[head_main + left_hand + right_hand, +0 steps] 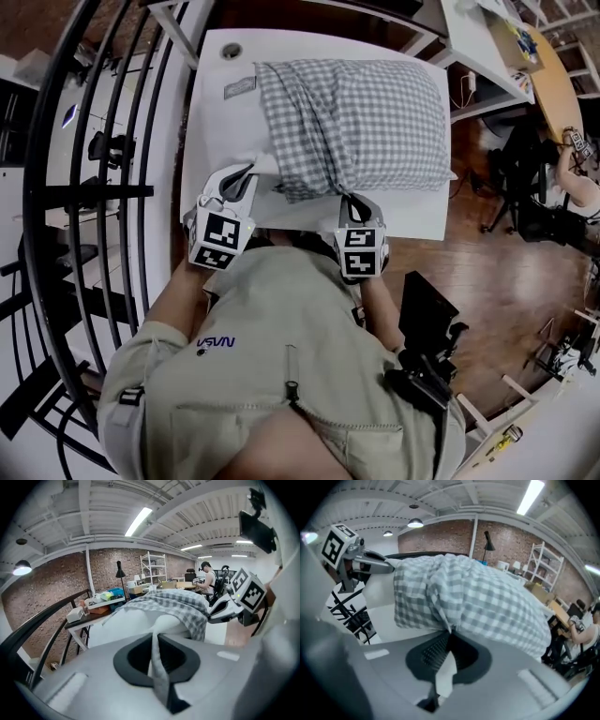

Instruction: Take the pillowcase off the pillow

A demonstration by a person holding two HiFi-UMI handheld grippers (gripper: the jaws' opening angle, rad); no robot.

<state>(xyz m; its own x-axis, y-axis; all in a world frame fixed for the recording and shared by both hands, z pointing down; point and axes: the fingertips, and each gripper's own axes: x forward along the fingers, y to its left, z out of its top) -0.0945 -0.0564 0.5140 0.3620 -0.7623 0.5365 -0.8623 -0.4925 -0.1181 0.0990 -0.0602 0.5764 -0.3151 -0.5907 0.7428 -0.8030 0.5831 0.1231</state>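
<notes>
Pillowcase in grey gingham covers most of the pillow, which lies on the white counter in the upper middle of the head view. Only a white corner shows at the case's lower left opening.

The left hand-held gripper is clamped on a thin fold of cloth that appears to run from that bare corner. The fold looks faintly checked near the pads, so this is a judgement. The right hand-held gripper is pinched tight on the checked hem at the case's lower edge.

The step in hand seems to be the first pull. To do it well, anchor the pillow corner with the left and peel the hem back toward the top of the frame with the right. Pull steadily, so neither thin pinch slips out.
</notes>
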